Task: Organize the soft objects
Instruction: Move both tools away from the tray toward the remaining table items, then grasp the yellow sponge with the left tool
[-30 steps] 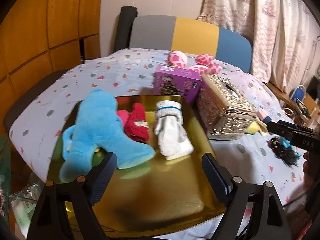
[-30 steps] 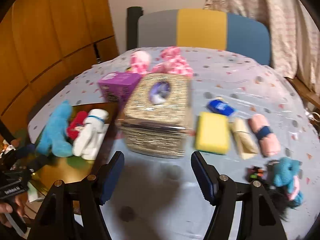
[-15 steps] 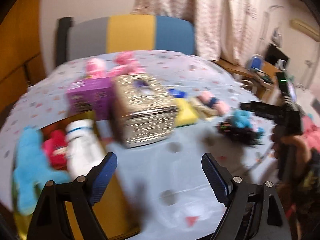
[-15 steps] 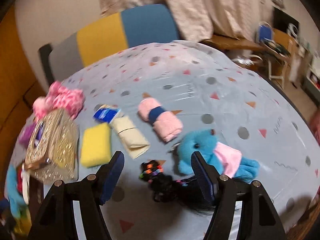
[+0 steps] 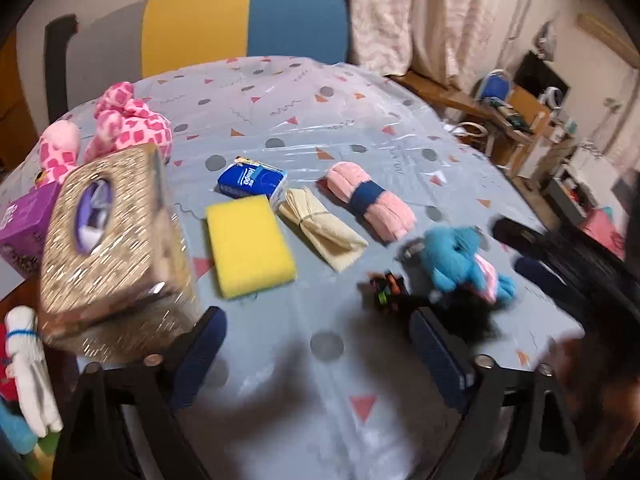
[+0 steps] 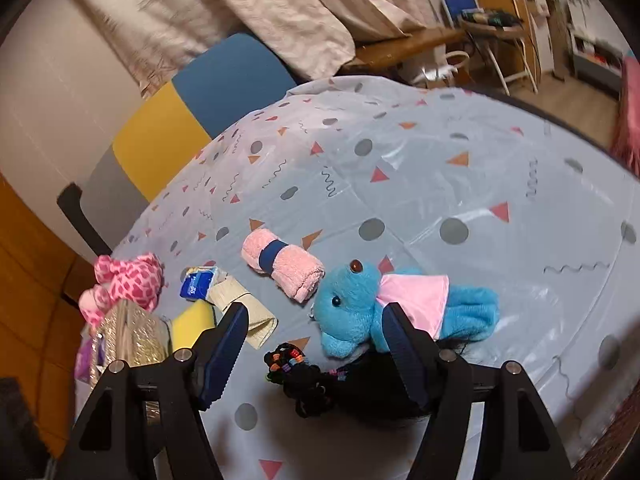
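A blue plush toy in a pink dress (image 6: pixel 360 312) (image 5: pixel 460 264) lies on the table beside a black doll wig with coloured beads (image 6: pixel 308 376) (image 5: pixel 432 304). My right gripper (image 6: pixel 316 352) is open and empty, low over the wig, its right finger against the toy's body. A rolled pink towel with a blue band (image 6: pixel 280 268) (image 5: pixel 372 204), a folded cream cloth (image 5: pixel 320 232), a yellow sponge (image 5: pixel 248 244) and a pink spotted plush (image 5: pixel 124 124) lie further off. My left gripper (image 5: pixel 316 356) is open and empty above bare tablecloth.
A glittery tissue box (image 5: pixel 112 240), a purple box (image 5: pixel 24 220) and a blue tissue pack (image 5: pixel 252 180) stand on the table. A white glove (image 5: pixel 28 368) lies at the left edge. A chair (image 5: pixel 224 20) stands behind the table.
Both grippers have swung right, away from the gold tray with the soft toys. The right gripper has come down close over the blue plush and the wig.
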The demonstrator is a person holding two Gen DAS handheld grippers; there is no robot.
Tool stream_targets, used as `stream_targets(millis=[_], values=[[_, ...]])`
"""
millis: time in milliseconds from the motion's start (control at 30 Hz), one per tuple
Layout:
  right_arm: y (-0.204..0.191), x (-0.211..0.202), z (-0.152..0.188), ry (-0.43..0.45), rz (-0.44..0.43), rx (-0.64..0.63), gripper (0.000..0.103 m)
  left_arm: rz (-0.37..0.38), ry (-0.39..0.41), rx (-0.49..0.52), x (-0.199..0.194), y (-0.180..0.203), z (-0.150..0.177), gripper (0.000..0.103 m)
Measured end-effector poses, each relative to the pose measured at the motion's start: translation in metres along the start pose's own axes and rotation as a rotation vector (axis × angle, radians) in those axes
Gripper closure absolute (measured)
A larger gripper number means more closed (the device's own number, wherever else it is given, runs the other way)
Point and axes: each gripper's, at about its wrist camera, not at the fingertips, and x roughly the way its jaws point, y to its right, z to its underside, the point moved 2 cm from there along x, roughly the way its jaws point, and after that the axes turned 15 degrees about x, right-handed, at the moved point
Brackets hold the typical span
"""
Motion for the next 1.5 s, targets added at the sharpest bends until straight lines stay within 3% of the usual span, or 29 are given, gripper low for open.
stream_targets(millis=[67, 367, 600, 733, 867, 1033, 1133, 1300, 1500], values=[[0.003, 0.0, -0.001, 0.0, -0.008, 0.018, 0.033, -0.036, -0.016, -0.015, 0.017, 0.002, -0.014, 0.0], [0.012, 0.005, -0.003, -0.049, -0.032, 0.071, 0.032, -0.174, -0.093, -0.109, 0.085, 0.0, -0.047, 0.0], [0.013, 0.011, -0.001, -0.08, -0.026, 0.073, 0.032, -0.247, -0.076, -0.133, 0.095, -0.006, -0.052, 0.0], [0.014, 0.013, 0.0, -0.094, -0.026, 0.08, 0.032, -0.243, -0.119, -0.105, 0.111, -0.005, -0.055, 0.0], [0.016, 0.014, 0.0, -0.105, -0.026, 0.091, 0.032, -0.304, -0.168, -0.129, 0.126, -0.01, -0.054, 0.0], [0.017, 0.014, 0.0, -0.107, -0.028, 0.097, 0.032, -0.319, -0.212, -0.174, 0.142, -0.01, -0.056, 0.0], [0.018, 0.016, -0.001, -0.117, -0.032, 0.105, 0.032, -0.297, -0.196, -0.161, 0.144, -0.004, -0.058, 0.0], [0.017, 0.015, -0.001, -0.115, -0.038, 0.103, 0.032, -0.186, -0.13, -0.037, 0.134, 0.023, -0.054, 0.0], [0.016, 0.014, 0.0, -0.112, -0.028, 0.093, 0.032, -0.185, -0.092, -0.037, 0.106, 0.021, -0.028, 0.0]])
